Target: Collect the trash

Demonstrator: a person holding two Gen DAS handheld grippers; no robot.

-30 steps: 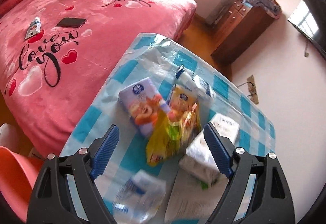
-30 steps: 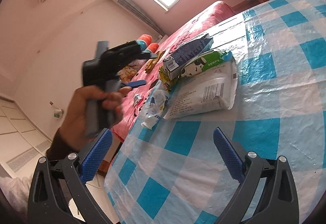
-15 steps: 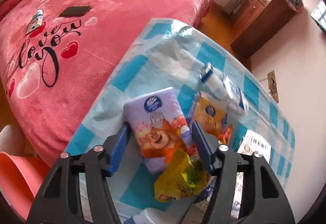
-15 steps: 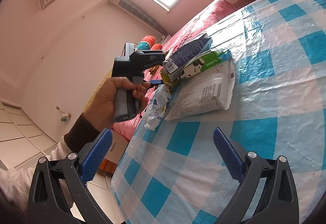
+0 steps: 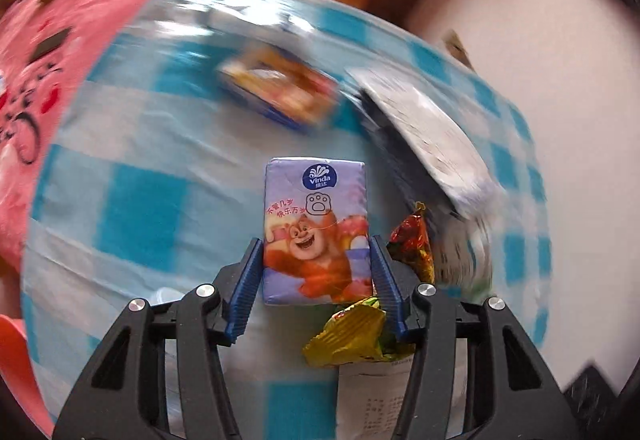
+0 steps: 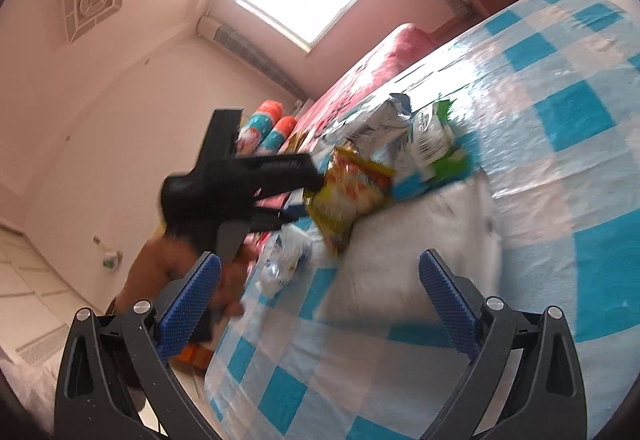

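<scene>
The Vinda tissue pack [image 5: 316,228] sits clamped between the blue pads of the left gripper [image 5: 316,280], held by its long sides so it can be lifted off the checked worktop [image 5: 140,179]. A yellow snack wrapper [image 5: 356,336] lies just beside the right pad, a silver foil bag [image 5: 424,135] farther out. The right gripper [image 6: 320,304] hangs wide and empty above the worktop, apparently waiting for other trash.
</scene>
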